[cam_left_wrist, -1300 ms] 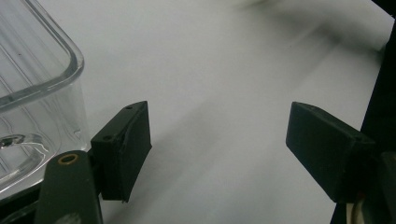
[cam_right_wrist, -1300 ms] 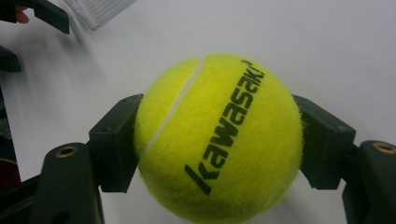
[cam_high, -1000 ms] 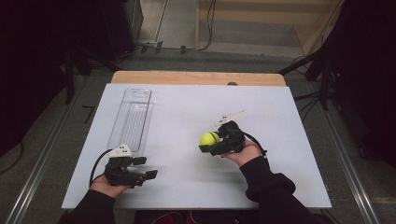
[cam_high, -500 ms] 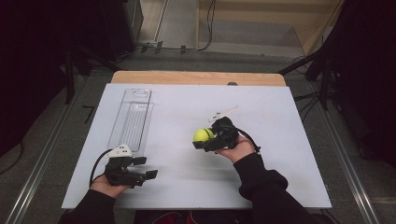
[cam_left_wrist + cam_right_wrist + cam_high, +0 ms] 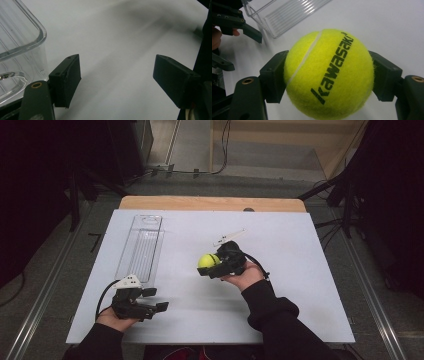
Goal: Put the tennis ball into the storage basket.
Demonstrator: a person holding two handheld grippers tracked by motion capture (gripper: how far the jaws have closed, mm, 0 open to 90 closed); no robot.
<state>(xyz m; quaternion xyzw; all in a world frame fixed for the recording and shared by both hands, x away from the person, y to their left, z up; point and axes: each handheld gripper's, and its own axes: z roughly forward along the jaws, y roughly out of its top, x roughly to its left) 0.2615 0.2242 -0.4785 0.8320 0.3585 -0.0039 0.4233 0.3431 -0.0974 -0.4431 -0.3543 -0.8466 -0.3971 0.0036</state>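
A dim room with dark equipment and cables surrounds a bench [image 5: 300, 270] covered by a smooth, matte white sheet, with a strip of pale wood showing along its far edge. On the left part of the sheet lies a long, narrow tray [image 5: 141, 247] of clear, hard plastic with rounded corners and a ribbed floor; in the left gripper view its thick glossy rim [image 5: 30, 42] curves just beside the near jaw.

The left claw [image 5: 152, 299] sits low at the near left of the bench, gripped from behind by a hand in a dark sleeve, and points across the sheet toward the right. Its blocky black jaws stand spread wide with only bare white sheet between them. A grey three-cornered plate tops its body.

The right claw [image 5: 209, 266] is held above the middle of the bench, the hand [image 5: 243, 276] cupped under its body with the forearm angling in from the lower right, and it points left toward the tray. It is pinching a tennis ball [image 5: 208, 260]: the two flat pads press on opposite sides. The ball [image 5: 328, 75] is round, fuzzy, bright yellow-green felt, with a curved white seam and black "Kawasaki" lettering. Just behind the right claw, a small pale, thin object [image 5: 229, 238] lies on the sheet.
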